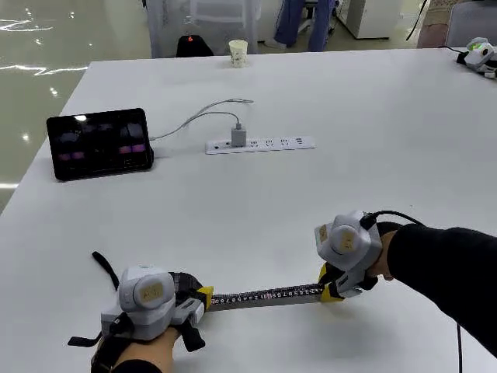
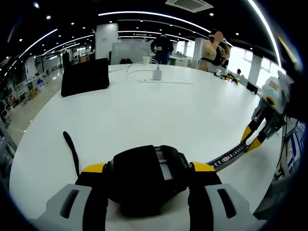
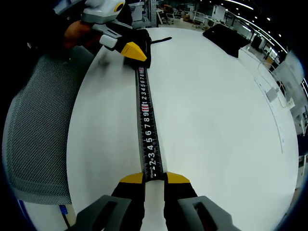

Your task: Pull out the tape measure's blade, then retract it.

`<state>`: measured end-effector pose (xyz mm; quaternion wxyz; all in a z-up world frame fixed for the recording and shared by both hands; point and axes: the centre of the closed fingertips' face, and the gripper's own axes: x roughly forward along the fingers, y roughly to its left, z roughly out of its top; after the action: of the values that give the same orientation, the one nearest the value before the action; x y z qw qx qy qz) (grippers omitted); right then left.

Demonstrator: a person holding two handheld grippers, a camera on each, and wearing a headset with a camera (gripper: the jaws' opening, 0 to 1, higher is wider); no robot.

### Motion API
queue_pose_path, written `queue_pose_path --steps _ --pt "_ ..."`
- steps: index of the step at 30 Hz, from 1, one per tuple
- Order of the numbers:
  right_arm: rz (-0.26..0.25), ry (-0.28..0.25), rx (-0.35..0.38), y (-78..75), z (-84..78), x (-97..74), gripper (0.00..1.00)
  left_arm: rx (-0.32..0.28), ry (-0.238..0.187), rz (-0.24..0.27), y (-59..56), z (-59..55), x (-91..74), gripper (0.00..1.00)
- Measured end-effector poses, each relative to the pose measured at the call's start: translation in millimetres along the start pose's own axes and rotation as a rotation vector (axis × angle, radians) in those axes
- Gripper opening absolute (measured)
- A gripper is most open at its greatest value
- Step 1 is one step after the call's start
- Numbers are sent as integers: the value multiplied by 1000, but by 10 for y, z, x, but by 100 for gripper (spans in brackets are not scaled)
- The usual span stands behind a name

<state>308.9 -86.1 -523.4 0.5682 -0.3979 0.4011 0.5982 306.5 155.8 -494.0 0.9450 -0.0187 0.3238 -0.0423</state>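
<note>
A black tape measure case [image 2: 147, 175] sits on the white table, clamped between the yellow-tipped jaws of my left gripper [image 2: 148, 168]. In the head view that gripper [image 1: 203, 298] is at the lower left with the case [image 1: 185, 283] partly hidden under it. The dark numbered blade [image 1: 264, 295] runs rightwards, flat over the table, to my right gripper [image 1: 324, 286], which is shut on the blade's end. Along the right gripper view the blade [image 3: 146, 125] stretches from my right gripper [image 3: 154, 177] up to the case [image 3: 139, 43]. A black wrist strap [image 1: 105, 268] trails from the case.
A dark tablet [image 1: 99, 143] stands at the left of the table [image 1: 256, 210]. A white power strip [image 1: 260, 144] with a plugged charger and cable lies mid-table. A paper cup [image 1: 238, 52] stands at the far edge. Another device [image 1: 480, 54] rests far right. People stand beyond the table.
</note>
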Motion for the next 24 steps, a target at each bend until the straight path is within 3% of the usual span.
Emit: queue_pose_path --steps 24 --pt "-3 20 0 3 106 44 11 2 4 2 -8 3 -6 63"
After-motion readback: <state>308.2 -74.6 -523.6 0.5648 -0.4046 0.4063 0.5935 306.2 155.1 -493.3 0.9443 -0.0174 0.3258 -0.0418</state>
